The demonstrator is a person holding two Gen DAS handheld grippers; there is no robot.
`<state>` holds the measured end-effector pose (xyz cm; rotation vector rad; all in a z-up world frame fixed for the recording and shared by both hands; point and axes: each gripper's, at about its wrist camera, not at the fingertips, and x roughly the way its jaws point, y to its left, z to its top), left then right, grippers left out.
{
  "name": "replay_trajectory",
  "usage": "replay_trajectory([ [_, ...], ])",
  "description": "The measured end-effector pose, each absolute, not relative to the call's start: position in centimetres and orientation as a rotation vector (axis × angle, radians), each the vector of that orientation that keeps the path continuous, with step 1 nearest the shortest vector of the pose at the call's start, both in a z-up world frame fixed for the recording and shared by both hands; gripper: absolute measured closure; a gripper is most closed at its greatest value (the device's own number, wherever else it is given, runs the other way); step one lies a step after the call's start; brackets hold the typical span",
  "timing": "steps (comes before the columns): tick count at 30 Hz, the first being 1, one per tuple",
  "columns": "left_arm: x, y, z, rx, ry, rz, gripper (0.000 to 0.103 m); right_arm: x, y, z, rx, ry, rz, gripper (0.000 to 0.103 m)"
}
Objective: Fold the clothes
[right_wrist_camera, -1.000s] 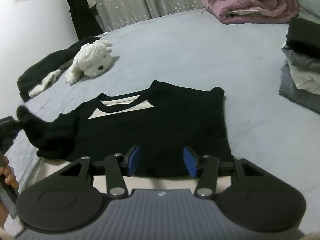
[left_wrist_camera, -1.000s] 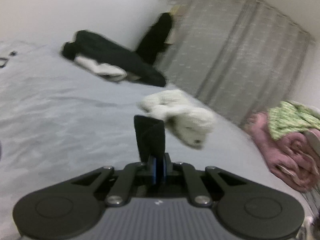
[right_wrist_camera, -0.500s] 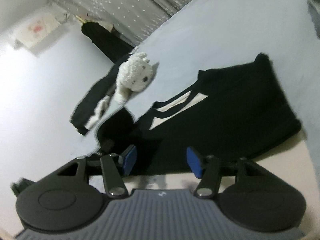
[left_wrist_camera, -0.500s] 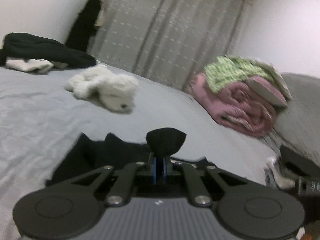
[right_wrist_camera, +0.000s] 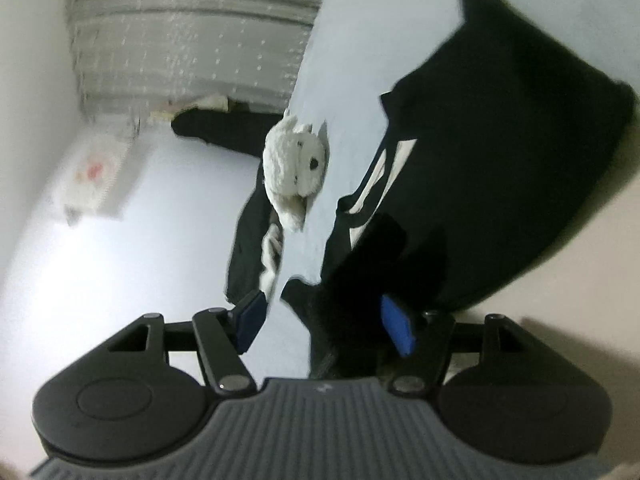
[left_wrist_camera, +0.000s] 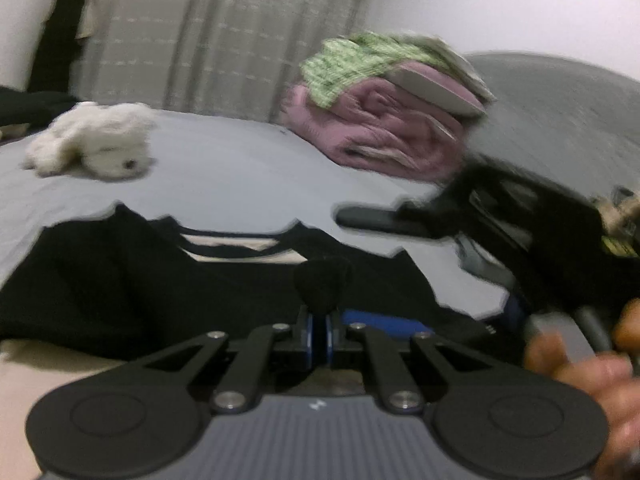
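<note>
A black sweater (left_wrist_camera: pixel 160 292) with white stripes at the collar lies spread on the grey bed (left_wrist_camera: pixel 240 176). My left gripper (left_wrist_camera: pixel 319 322) is shut on a bunched end of its black sleeve (left_wrist_camera: pixel 322 284), held over the sweater's body. The right wrist view is rolled sideways and shows the sweater (right_wrist_camera: pixel 500 140) on the right. My right gripper (right_wrist_camera: pixel 324 324) is rolled onto its side, its jaws opening. Black sleeve fabric (right_wrist_camera: pixel 348 300) lies between its blue pads (right_wrist_camera: pixel 396 328), neither visibly pressing on it. In the left wrist view the right gripper (left_wrist_camera: pixel 480 216) shows blurred at the right, with a hand (left_wrist_camera: pixel 580 360) behind it.
A white plush dog (left_wrist_camera: pixel 92 144) (right_wrist_camera: pixel 294 164) lies beyond the sweater. Pink folded blankets (left_wrist_camera: pixel 380 136) with a green cloth on top sit at the back. Dark clothes (right_wrist_camera: pixel 248 248) lie by the wall. A beige surface (right_wrist_camera: pixel 580 280) shows under the sweater's near edge.
My left gripper has swung right with the sleeve end, bringing it over the sweater. My right gripper has rolled sideways, sunk toward the sleeve, and its jaws have widened.
</note>
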<state>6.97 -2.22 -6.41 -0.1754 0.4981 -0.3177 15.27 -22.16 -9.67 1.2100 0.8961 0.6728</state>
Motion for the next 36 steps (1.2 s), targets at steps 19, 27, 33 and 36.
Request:
replay_trajectory([
  [19, 6.7, 1.9, -3.1, -0.137, 0.536, -0.453, 0.065, 15.0, -23.0, -8.0, 1.048, 0.898, 0.583, 0.093],
  [27, 8.7, 8.4, -3.1, -0.228, 0.530, -0.190, 0.066, 16.4, -23.3, -3.5, 0.832, 0.768, 0.563, 0.094],
  [33, 10.1, 11.4, -4.8, -0.256, 0.573, -0.064, 0.068, 17.2, -23.8, -2.3, 0.688, 0.701, 0.513, 0.094],
  [36, 10.4, 11.7, -5.3, -0.267, 0.584, -0.043, 0.069, 17.6, -23.9, -2.4, 0.635, 0.684, 0.485, 0.094],
])
